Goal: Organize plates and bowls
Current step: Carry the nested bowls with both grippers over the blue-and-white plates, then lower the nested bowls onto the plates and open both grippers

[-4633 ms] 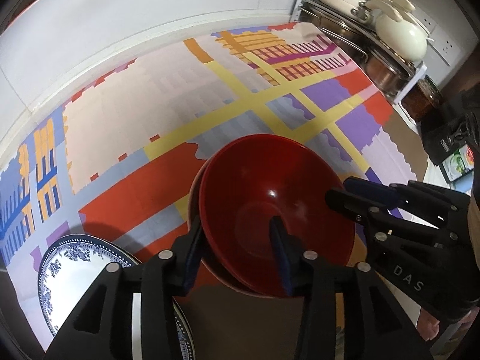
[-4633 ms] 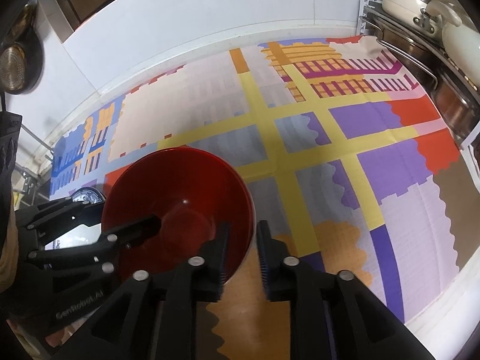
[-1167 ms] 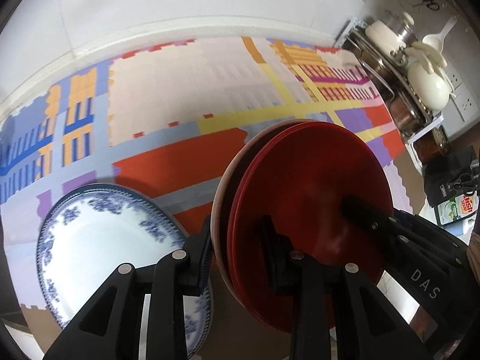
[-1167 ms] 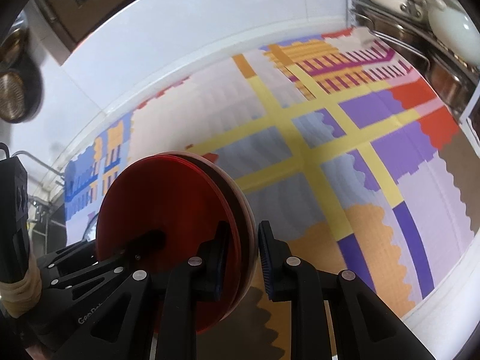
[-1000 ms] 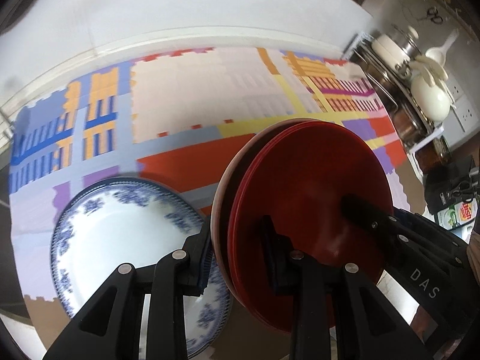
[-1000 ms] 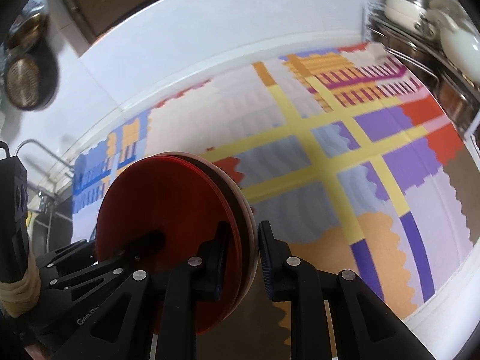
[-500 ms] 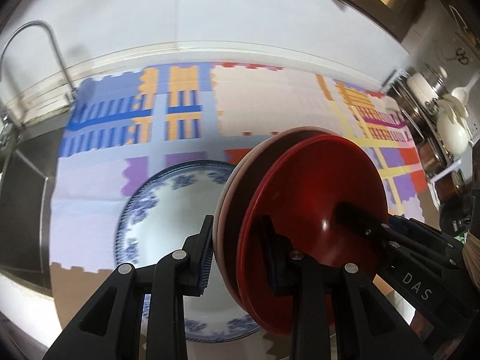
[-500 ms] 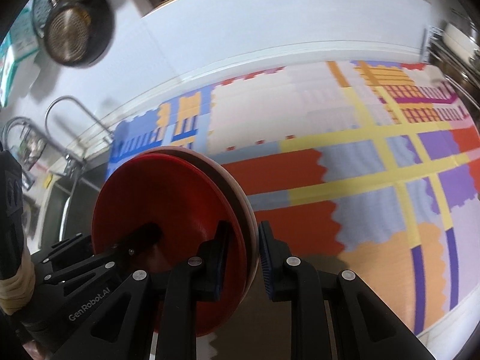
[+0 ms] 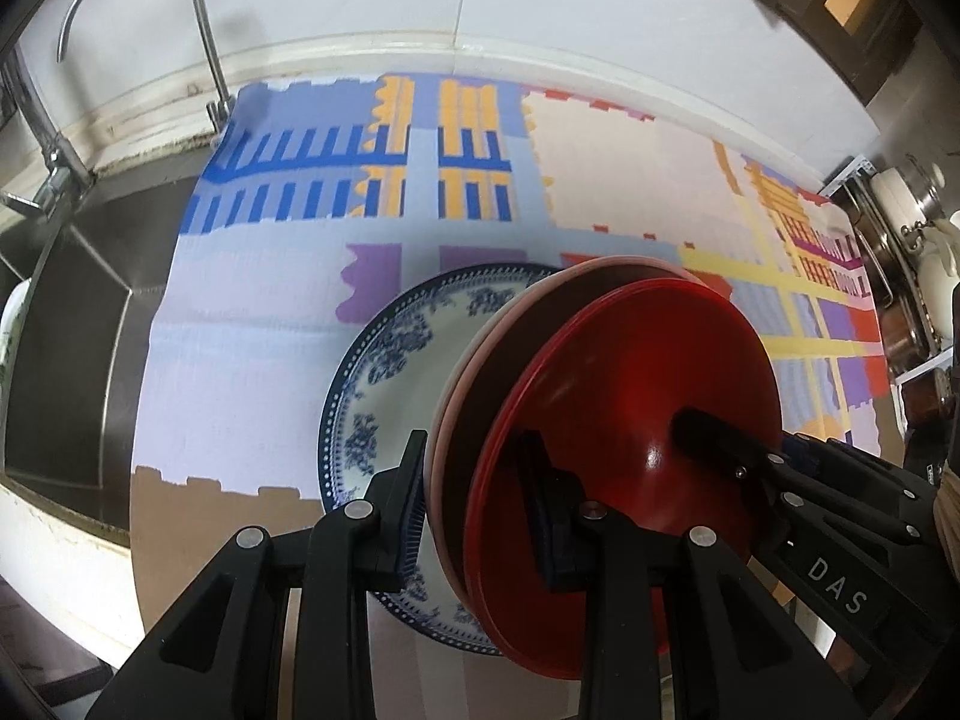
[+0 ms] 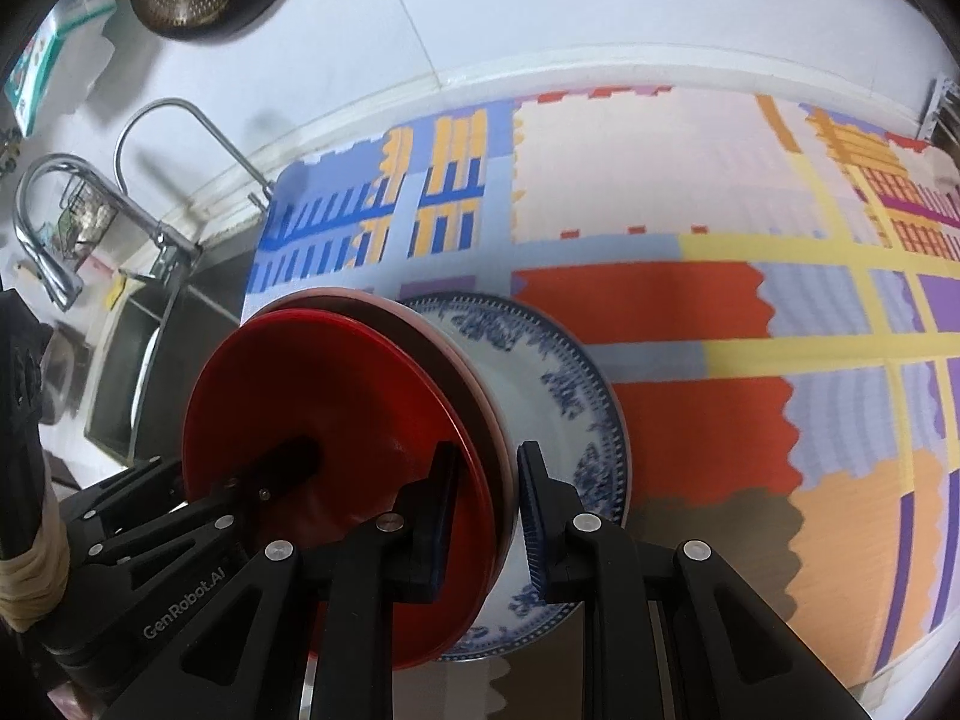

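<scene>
- Left gripper point(image 9: 474, 504) clamps the near rim of the stacked red bowls point(image 9: 630, 420); jaws narrow.
- Right gripper point(image 10: 486, 510) clamps the opposite rim, jaws narrow too.
- Bowls hang tilted above the blue-patterned plate point(image 9: 390, 372), hiding its 3 o'clock half.
- Plate lies on the patterned mat point(image 9: 252, 324).
- Sink point(image 9: 66, 324) at 9 o'clock, faucet point(image 9: 198, 18) at 11, pot rack point(image 9: 900, 276) at 3.

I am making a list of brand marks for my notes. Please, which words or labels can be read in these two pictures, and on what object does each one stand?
"DAS": on the black body of the right gripper, seen from the left wrist.
"GenRobot.AI": on the black body of the left gripper, seen from the right wrist.
The printed box on the wall shelf, top left in the right wrist view: too blurred to read.
</scene>
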`<state>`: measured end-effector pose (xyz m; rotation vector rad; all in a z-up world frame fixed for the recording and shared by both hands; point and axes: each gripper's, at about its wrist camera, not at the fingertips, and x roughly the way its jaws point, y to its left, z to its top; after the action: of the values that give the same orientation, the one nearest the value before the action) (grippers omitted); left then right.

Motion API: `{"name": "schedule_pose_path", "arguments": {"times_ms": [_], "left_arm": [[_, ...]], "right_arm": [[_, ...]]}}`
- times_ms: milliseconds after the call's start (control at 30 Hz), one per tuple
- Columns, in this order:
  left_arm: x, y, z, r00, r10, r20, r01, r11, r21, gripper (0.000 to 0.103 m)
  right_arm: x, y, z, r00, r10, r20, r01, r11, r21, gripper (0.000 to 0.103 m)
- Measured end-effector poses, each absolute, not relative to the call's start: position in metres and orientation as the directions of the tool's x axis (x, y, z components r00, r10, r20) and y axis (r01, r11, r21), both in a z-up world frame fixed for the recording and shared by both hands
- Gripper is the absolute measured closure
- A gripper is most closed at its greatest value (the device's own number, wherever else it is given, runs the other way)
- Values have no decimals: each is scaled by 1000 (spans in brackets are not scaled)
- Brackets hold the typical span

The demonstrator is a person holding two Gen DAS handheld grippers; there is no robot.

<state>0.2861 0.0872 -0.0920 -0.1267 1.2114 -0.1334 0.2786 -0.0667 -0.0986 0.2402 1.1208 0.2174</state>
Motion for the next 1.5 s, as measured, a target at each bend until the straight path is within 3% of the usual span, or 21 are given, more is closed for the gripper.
{"name": "schedule_pose_path", "arguments": {"times_ms": [500,1100,1500], "left_arm": [[295,88,-112,289,-172,-942,38,985,-169,74],[306,91,-120,277,-209,-938,51,978,-202,72],[286,98,-71,517,-133,-846,84,991,-104,39]], "right_arm": [[288,-60,-119,336,288,-897,-25,954,298,80],[298,-57,-120,369,263,-891,-54,963,262,78],[273,-58,-88,517,232,-824,-66,970,232,60]]}}
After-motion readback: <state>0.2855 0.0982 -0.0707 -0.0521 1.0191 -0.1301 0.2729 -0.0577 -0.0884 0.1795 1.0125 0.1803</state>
